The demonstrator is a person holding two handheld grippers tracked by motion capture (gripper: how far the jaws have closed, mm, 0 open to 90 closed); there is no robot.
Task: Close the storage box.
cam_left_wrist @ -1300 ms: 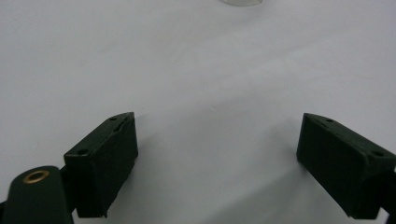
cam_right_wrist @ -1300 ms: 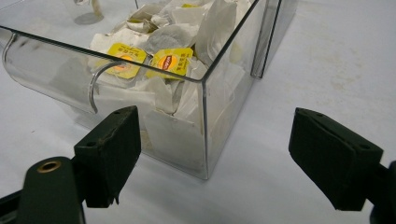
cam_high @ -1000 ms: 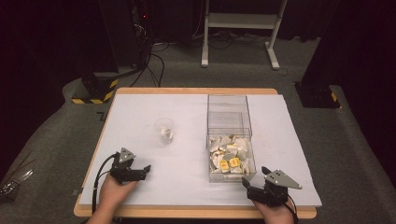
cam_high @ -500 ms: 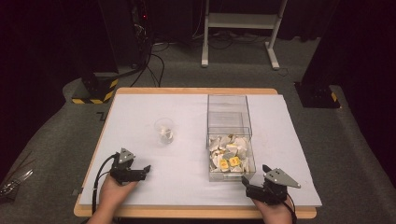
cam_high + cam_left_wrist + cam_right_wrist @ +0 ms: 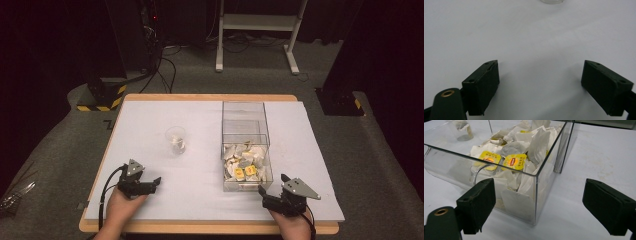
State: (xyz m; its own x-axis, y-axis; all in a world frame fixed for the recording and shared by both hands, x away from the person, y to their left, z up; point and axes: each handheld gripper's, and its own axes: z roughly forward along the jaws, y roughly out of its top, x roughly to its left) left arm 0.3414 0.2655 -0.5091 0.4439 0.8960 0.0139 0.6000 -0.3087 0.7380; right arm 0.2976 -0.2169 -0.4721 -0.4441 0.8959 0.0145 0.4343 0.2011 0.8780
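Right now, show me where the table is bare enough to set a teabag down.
Bare: the mat left of the cup; the stretch between cup and box; the strip right of the box. Crowded: the box's near half, heaped with teabags.

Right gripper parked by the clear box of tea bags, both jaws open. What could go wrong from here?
1. The clear plastic box has thin see-through walls; the right gripper sits close to its near corner and may knock the box instead of clearing the rim.
2. The white paper tea bags lie heaped and overlapping, so a grab may lift several.
3. The small clear plastic cup looks light; the open left gripper could tip it.
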